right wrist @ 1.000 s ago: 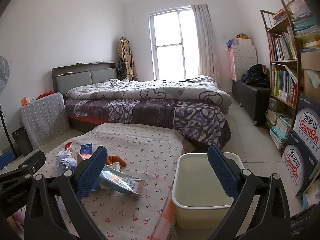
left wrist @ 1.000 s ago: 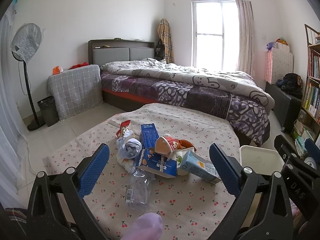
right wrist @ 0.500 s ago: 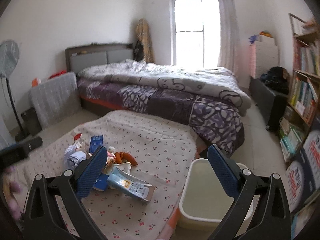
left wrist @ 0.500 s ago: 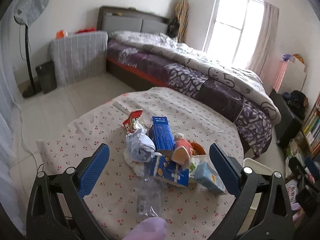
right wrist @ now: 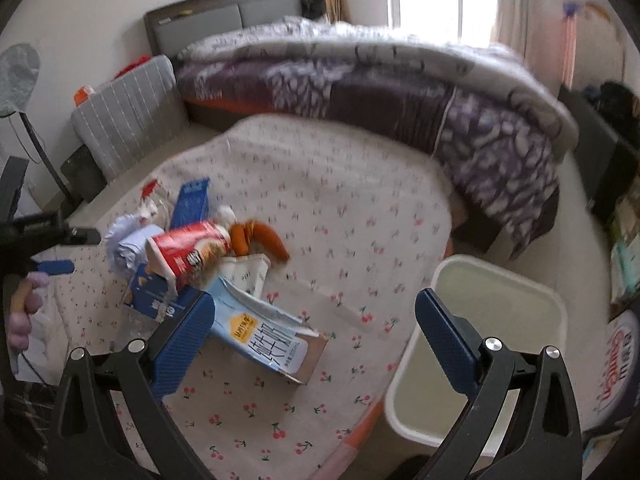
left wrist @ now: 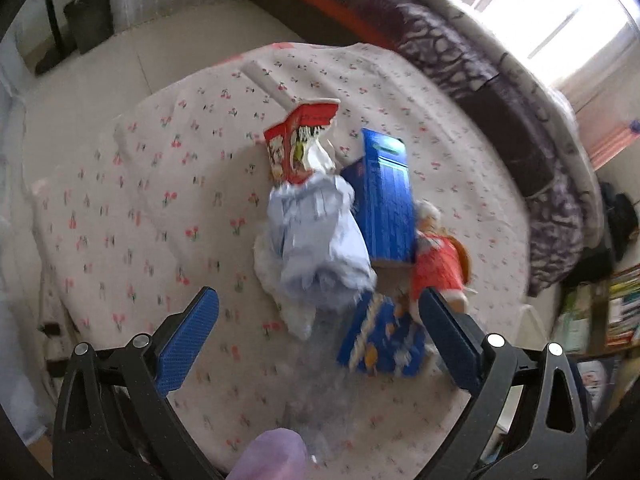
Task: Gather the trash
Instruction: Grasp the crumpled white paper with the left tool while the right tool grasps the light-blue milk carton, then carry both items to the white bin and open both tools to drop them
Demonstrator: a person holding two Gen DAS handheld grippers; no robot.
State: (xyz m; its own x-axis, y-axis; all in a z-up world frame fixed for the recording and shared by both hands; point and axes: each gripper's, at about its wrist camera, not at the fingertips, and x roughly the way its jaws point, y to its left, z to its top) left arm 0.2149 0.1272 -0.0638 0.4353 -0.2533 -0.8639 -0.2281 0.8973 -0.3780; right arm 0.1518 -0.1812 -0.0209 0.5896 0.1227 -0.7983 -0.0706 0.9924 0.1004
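A heap of trash lies on a cherry-print tablecloth [left wrist: 132, 208]. In it are a crumpled pale blue bag [left wrist: 320, 240], a red snack packet [left wrist: 300, 140], a tall blue box [left wrist: 386, 204], a flat blue carton [left wrist: 380, 336], a red cup [left wrist: 436, 268] and a clear plastic bottle [left wrist: 320, 364]. My left gripper [left wrist: 316, 340] hovers open above the bottle and bag. In the right wrist view my right gripper [right wrist: 312, 332] stands open over a light blue milk carton [right wrist: 264, 328], with the red cup [right wrist: 192, 252] behind it.
A white bin [right wrist: 480, 344] stands beside the table's right edge. A bed with a purple patterned quilt [right wrist: 400, 92] fills the back. A fan [right wrist: 16, 76] and a dark waste bin [left wrist: 86, 16] stand at the left. Bookshelves [left wrist: 616, 304] are at the right.
Both grippers have tilted down and moved closer to the trash heap. The left now looks almost straight down on the pale blue bag. Both stay open.
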